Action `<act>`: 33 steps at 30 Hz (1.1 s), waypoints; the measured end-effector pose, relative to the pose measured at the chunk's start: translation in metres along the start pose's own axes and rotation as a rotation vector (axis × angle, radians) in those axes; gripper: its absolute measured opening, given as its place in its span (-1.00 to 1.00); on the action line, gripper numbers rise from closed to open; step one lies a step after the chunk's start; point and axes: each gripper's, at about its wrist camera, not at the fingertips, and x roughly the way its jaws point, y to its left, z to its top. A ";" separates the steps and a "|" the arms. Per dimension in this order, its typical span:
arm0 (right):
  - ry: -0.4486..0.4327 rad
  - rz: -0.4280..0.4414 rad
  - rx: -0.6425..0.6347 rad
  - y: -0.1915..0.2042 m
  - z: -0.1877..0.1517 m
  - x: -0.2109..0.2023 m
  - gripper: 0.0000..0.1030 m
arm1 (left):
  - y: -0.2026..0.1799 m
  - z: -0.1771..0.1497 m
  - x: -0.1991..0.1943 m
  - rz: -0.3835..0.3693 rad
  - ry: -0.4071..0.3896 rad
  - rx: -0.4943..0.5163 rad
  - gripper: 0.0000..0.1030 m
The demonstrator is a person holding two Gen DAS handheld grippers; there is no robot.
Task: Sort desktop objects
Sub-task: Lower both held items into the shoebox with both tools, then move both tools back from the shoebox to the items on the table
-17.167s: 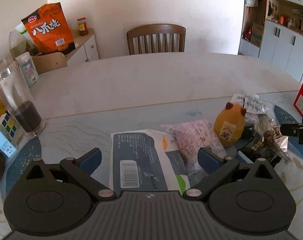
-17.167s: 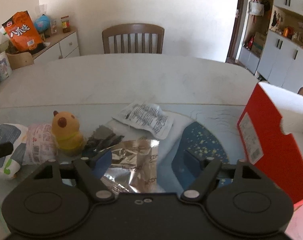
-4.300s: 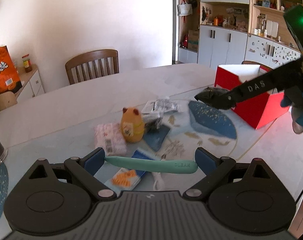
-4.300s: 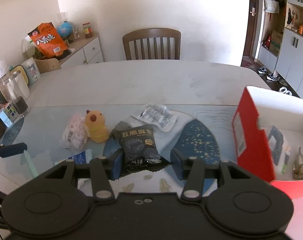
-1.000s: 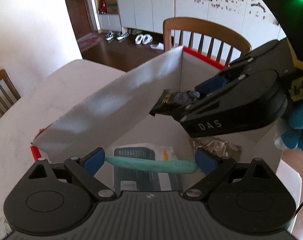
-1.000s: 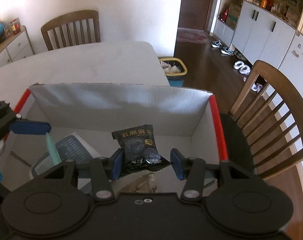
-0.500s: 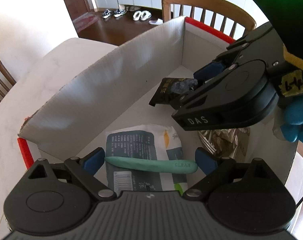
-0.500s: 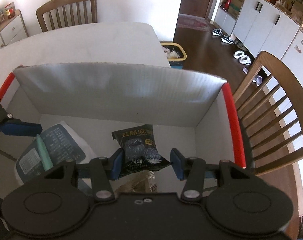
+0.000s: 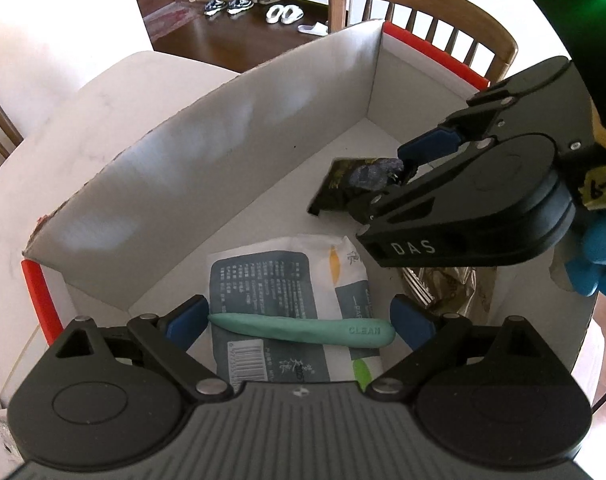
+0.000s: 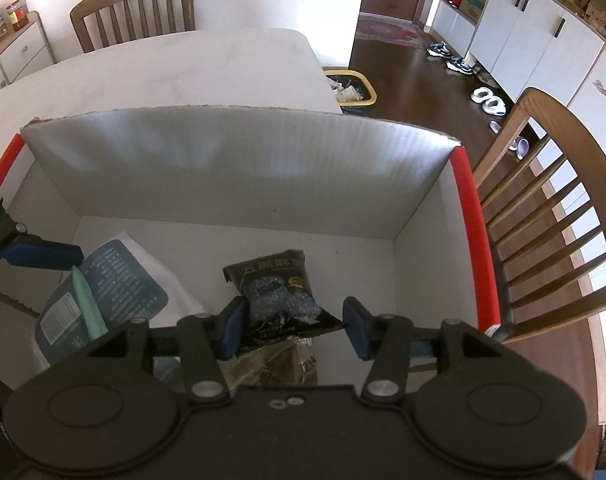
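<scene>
While the right gripper [image 10: 291, 322] has just been opening around the black snack packet [image 10: 277, 292], a teal stick [image 9: 301, 330] is clamped crosswise between the left gripper [image 9: 299, 320] fingers, directly above the red box [image 9: 219, 152].

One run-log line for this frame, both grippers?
left gripper: shut on green stick over box | right gripper: jaws just opening, black snack packet between them, releasing into box

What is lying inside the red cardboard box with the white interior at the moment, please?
On the red cardboard box's floor lie a white-and-blue printed pouch and a crinkled silver foil packet; the right tongs cover most of the foil, hiding anything beneath.
</scene>
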 end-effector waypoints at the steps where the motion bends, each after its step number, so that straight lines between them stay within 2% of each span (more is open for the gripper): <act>1: -0.004 0.000 -0.001 0.000 0.000 -0.001 0.12 | 0.001 0.000 -0.001 0.002 -0.005 -0.001 0.90; 7: -0.034 0.022 0.019 -0.005 0.001 -0.015 0.24 | 0.001 -0.002 -0.010 0.001 -0.028 -0.007 0.93; 19: -0.098 0.063 0.013 -0.008 -0.002 -0.058 0.24 | -0.005 -0.010 -0.035 -0.010 -0.108 -0.013 0.94; 33: -0.154 0.101 0.024 -0.005 -0.015 -0.104 0.24 | -0.012 -0.022 -0.078 -0.063 -0.209 -0.015 0.94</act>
